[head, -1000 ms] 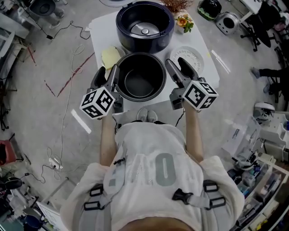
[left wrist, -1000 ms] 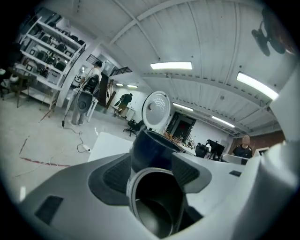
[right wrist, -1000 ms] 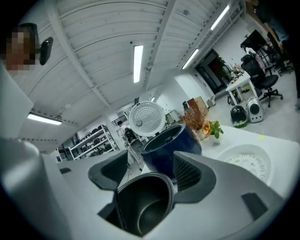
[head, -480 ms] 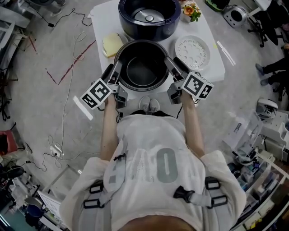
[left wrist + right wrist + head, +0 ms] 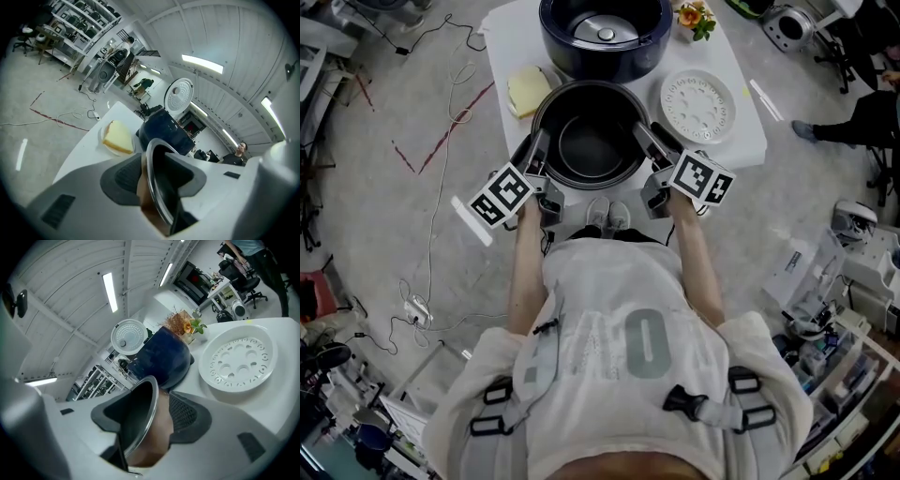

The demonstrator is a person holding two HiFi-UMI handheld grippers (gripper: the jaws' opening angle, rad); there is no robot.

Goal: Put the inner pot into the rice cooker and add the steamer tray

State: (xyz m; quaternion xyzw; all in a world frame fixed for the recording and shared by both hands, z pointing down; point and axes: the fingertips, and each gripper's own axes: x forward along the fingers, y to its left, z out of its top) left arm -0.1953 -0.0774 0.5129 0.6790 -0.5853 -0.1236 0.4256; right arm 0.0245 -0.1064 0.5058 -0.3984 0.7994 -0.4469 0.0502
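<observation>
At the desk's [image 5: 502, 56] near edge, the left gripper [image 5: 536, 155] and right gripper [image 5: 643, 141], jaws just closing, pinch the pot's [image 5: 591, 150] opposite rims.

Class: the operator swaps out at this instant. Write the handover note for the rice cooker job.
Left gripper: jaws astride the inner pot's left rim and have just been closing; firm grip not confirmed.
Right gripper: the same on the right rim.
The pot sits on the table in front of the open cooker; the steamer tray lies to its right.
Done: both grippers set on the pot.
Left: grip, lift the pot into the cooker, add the tray.
</observation>
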